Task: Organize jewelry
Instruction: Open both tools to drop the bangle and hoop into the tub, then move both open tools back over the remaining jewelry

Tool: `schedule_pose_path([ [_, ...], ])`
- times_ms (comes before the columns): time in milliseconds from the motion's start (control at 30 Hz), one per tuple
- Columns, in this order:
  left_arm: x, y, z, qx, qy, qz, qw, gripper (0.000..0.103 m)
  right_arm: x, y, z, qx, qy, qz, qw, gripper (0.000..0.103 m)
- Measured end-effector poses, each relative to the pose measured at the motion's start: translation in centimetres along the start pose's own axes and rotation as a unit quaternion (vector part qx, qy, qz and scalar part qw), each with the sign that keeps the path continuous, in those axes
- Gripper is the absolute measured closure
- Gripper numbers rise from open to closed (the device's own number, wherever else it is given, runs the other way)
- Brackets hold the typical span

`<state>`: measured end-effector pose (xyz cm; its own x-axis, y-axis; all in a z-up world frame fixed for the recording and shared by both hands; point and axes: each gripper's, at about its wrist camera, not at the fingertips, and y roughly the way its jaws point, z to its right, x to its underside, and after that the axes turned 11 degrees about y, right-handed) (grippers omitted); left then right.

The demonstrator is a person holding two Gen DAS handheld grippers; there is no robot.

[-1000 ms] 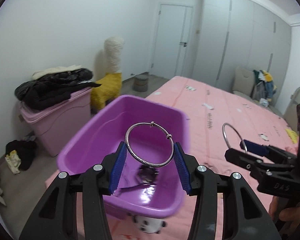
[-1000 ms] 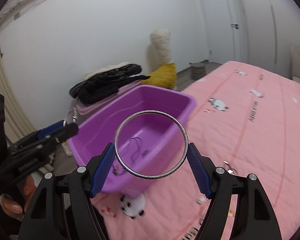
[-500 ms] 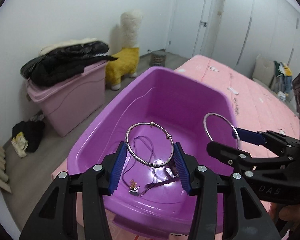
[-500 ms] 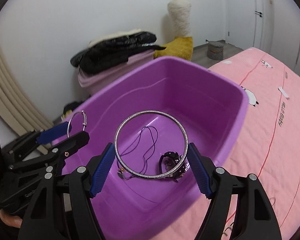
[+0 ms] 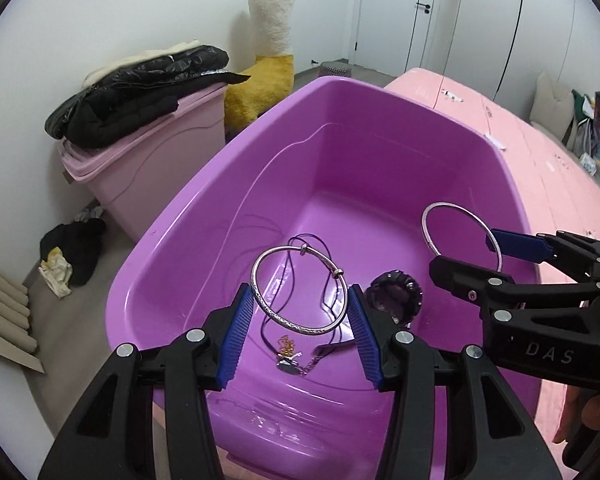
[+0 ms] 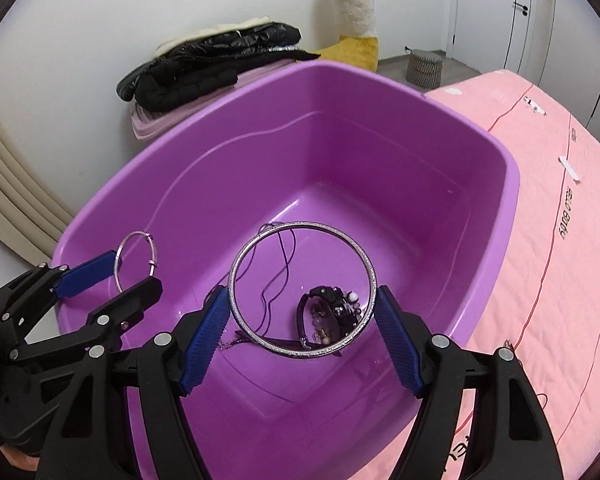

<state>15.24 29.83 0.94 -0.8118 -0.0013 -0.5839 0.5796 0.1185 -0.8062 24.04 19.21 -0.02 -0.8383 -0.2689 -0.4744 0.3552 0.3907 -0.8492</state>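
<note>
Pink bed (image 6: 560, 280) at 3 o'clock, carrying purple tub (image 5: 204, 216). Both tongs held over tub interior. Right tongs (image 6: 300, 320) clamped on large glittered bangle (image 6: 236, 256); left tongs (image 5: 300, 312) clamped on smaller silver bangle (image 5: 296, 327) with two sliding beads. On tub floor: dark cord necklace (image 5: 332, 300), black beaded bracelet (image 6: 332, 304), small gold piece (image 5: 287, 350) at 6 o'clock.

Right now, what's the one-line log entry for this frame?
left gripper: holds beaded bangle | right gripper: holds plain bangle | both over purple tub | release: pending
</note>
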Motion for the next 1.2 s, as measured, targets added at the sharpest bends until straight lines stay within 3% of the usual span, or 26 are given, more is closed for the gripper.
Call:
schedule_pose_path([
  [233, -0.1, 0.3, 0.1, -0.017, -0.003, -0.008, 0.9998, 0.051, -0.2, 0.4, 0.1, 0.018, 0.0, -0.011, 1.0, 0.032],
  [400, -0.2, 0.1, -0.4, -0.038, -0.008, -0.003, 0.9992, 0.021, -0.5, -0.4, 1.1, 0.016, 0.018, -0.005, 1.0, 0.032],
  [467, -0.2, -0.1, -0.6, -0.038, -0.017, -0.001, 0.9991, 0.014, -0.6, -0.7, 1.2, 0.019, 0.021, -0.002, 1.0, 0.032],
  [1200, -0.6, -3.0, 0.6, -0.046, -0.006, 0.014, 0.9988, 0.014, 1.0, -5.6, 2.0, -0.021, 0.043, 0.044, 0.998, 0.032],
])
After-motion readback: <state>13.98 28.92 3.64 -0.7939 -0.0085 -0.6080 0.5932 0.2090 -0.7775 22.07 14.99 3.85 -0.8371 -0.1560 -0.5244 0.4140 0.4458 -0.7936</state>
